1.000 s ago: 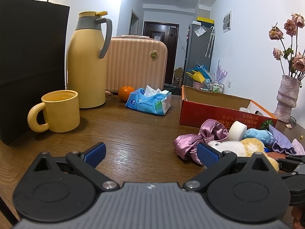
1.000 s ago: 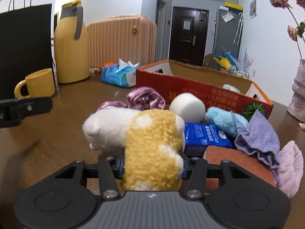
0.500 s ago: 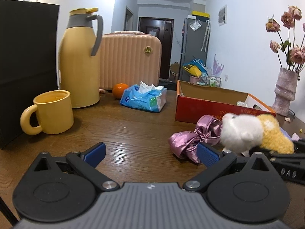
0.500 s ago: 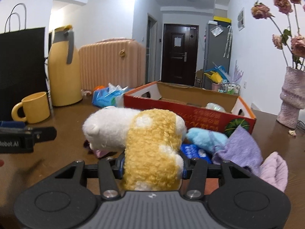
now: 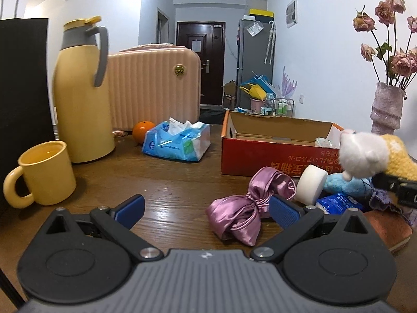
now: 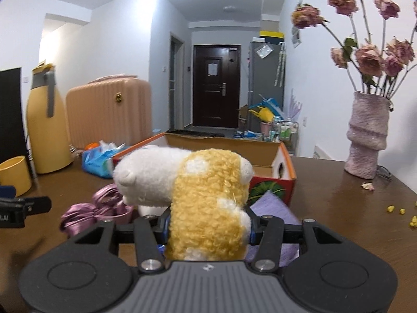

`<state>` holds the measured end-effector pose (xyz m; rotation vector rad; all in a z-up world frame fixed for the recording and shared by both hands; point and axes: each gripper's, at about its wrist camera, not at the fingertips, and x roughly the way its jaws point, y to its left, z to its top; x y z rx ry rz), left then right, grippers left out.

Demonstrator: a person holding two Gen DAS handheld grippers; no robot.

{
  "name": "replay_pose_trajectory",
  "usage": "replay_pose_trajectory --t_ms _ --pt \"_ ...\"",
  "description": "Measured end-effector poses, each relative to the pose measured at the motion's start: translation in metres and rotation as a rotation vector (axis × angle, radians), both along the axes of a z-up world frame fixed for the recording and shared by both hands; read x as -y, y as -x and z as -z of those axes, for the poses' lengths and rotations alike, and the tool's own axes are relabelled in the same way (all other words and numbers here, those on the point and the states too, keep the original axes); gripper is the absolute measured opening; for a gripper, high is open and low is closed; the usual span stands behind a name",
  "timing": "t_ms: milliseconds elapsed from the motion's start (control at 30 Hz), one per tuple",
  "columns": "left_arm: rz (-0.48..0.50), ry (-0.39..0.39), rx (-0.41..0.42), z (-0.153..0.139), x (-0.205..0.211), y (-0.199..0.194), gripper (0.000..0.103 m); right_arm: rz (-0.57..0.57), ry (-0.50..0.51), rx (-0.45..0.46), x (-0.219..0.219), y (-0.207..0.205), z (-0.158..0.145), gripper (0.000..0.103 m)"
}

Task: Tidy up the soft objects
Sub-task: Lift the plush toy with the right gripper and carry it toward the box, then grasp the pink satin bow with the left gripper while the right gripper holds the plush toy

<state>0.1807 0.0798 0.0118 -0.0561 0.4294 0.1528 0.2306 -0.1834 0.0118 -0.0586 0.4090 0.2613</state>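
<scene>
My right gripper (image 6: 208, 232) is shut on a white and yellow plush toy (image 6: 206, 195), held in the air just in front of the open red cardboard box (image 6: 284, 180). In the left wrist view the plush toy (image 5: 365, 154) hangs at the right, above the pile, near the red box (image 5: 273, 156). On the wooden table lie a pink satin bow (image 5: 242, 208), a white round puff (image 5: 311, 185), a light blue plush (image 5: 341, 185) and a blue packet (image 5: 338, 203). A purple cloth (image 6: 271, 206) lies under the right gripper. My left gripper (image 5: 206, 208) stands open and holds nothing, with the bow just inside its right finger.
A yellow mug (image 5: 44, 172), a yellow thermos jug (image 5: 80, 99) and a black bag (image 5: 23, 104) stand at the left. Behind are a pink suitcase (image 5: 156, 86), an orange (image 5: 142, 130) and a tissue pack (image 5: 179, 140). A vase of dried roses (image 6: 367, 140) stands at the right.
The right gripper has lifted the plush toy off the pile and carried it up toward the red box. The left gripper has drifted nearer the pink bow.
</scene>
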Motion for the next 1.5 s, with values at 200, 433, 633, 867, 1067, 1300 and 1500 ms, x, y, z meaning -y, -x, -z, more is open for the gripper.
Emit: replay_pose_trajectory --t_ms 200,433,633,867,1067,1300,1500 --pt "0.016 -0.017 -0.019 0.004 0.011 -0.021 0.103 0.046 -0.013 0.016 0.023 -0.014 -0.004 0.049" --pt "0.035 -0.035 -0.038 0.011 0.022 -0.043 0.103 0.087 -0.020 0.018 0.045 -0.027 -0.003 0.049" --pt "0.055 -0.046 -0.055 0.015 0.030 -0.062 0.103 0.109 -0.014 0.022 0.055 -0.033 0.000 0.049" --pt "0.086 -0.044 -0.079 0.021 0.032 -0.079 0.103 0.125 -0.025 0.014 0.062 -0.038 0.007 0.050" --pt "0.138 -0.044 -0.120 0.031 0.031 -0.096 0.103 0.127 -0.020 0.005 0.062 -0.039 0.011 0.050" --pt "0.171 -0.040 -0.164 0.039 0.032 -0.113 0.103 0.138 -0.016 -0.021 0.061 -0.041 0.017 0.050" --pt "0.182 -0.001 -0.199 0.043 0.028 -0.117 0.088 0.139 -0.018 -0.024 0.060 -0.039 0.018 0.050"
